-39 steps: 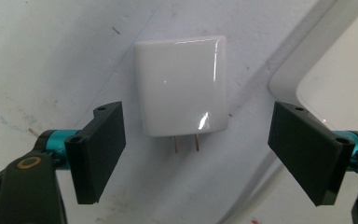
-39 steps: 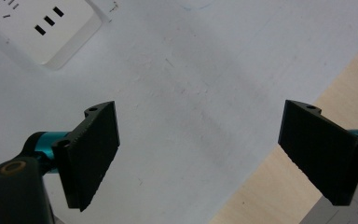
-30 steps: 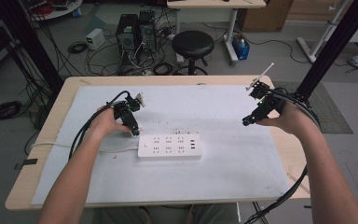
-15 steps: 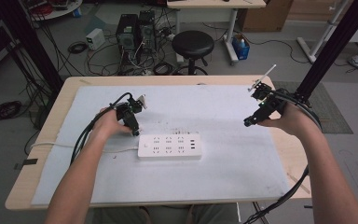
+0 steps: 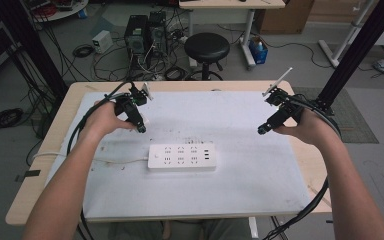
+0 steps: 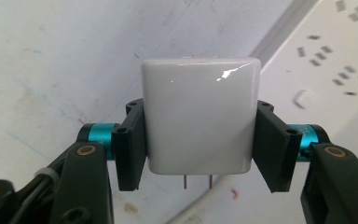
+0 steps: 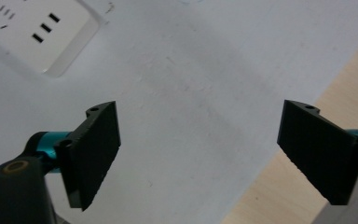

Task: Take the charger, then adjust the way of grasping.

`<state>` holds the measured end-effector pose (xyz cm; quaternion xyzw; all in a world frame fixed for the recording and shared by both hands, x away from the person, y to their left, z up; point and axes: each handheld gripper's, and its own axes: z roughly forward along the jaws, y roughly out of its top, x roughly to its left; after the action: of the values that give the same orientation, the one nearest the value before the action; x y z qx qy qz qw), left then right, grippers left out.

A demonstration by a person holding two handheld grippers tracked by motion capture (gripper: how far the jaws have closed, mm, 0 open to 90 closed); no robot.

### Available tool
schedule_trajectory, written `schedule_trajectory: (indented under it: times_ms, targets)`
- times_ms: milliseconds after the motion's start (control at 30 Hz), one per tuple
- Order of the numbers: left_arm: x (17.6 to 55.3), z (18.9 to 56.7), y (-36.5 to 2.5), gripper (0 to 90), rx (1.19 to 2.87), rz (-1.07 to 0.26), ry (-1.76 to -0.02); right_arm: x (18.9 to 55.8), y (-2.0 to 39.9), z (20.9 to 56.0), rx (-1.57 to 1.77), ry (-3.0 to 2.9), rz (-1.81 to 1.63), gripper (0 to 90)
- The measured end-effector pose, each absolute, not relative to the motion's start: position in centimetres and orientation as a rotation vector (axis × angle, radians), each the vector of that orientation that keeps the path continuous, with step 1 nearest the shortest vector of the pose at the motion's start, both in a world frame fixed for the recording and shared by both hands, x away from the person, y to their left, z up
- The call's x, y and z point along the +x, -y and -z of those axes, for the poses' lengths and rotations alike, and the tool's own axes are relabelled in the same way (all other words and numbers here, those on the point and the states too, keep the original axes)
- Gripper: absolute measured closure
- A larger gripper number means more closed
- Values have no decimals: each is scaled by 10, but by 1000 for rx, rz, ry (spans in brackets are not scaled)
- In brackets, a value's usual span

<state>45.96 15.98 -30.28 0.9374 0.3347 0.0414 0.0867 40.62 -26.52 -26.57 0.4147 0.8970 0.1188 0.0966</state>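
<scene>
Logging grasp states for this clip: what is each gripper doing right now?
Left gripper: shut on the white plug adapter.
Right gripper: open, holding nothing.

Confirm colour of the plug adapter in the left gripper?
Glossy white square plug adapter; clearest in the left gripper view.

Wooden table (image 5: pixel 35 195) in front of me, white mat (image 5: pixel 240 190) covering most of top. Beyond far edge: grey floor (image 5: pixel 15 145), black round stool (image 5: pixel 207 47), two dark computer towers (image 5: pixel 146 31) side by side, tangle of cables (image 5: pixel 111 54) around them. Small white box (image 5: pixel 101 40) left of towers. Black frame post (image 5: pixel 359 50) slanting at my right, another (image 5: pixel 27 47) at my left. Second desk (image 5: pixel 230 5) behind stool. Light even, dim.
</scene>
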Motion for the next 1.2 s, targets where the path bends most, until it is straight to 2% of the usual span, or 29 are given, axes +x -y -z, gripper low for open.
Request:
schedule_trajectory:
  times_ms: [267, 500, 800, 1100, 1200]
  targets:
    - [448, 266, -161, 425, 2803, -172, -971, 401, 270, 256, 1304, -2609, -380, 134]
    - [430, 251, -149, 425, 2764, -200, -807, 394, 270, 243, 1424, -2580, -498, 134]
    - [417, 247, -130, 425, 2665, -191, -620, 390, 263, 243, 1561, -2605, -563, 134]
    - [400, 253, -100, 425, 2556, -168, -400, 392, 248, 245, 1798, -2636, -891, 162]
    - [396, 255, -86, 425, 2541, -162, -332, 393, 246, 247, 1852, -2649, -984, 197]
